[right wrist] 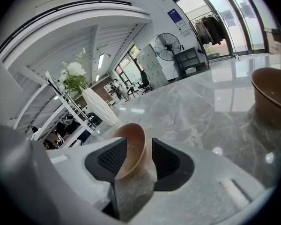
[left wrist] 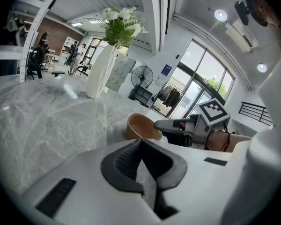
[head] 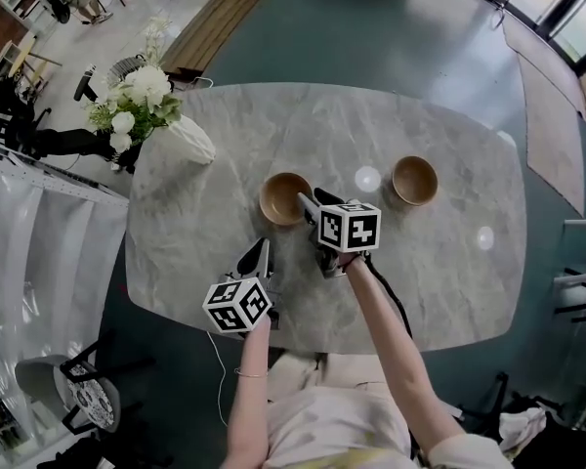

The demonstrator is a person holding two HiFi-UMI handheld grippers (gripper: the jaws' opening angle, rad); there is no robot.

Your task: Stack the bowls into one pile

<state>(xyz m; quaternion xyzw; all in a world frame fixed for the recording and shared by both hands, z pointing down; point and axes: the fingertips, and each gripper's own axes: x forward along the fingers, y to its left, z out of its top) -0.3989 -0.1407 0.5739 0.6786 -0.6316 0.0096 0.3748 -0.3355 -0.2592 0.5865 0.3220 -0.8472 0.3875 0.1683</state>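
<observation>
Two brown wooden bowls stand apart on the marble table. The left bowl sits near the middle, and the right bowl stands farther right. My right gripper reaches the left bowl's near right edge. In the right gripper view the rim of this bowl stands between the open jaws of the right gripper, with a gap at the right pad. The other bowl shows at the far right. My left gripper hovers nearer to me, shut and empty, pointing at the left bowl.
A white vase of white flowers stands at the table's far left corner, also seen as the vase in the left gripper view. The near table edge runs just below the grippers. Chairs and shelving stand on the floor to the left.
</observation>
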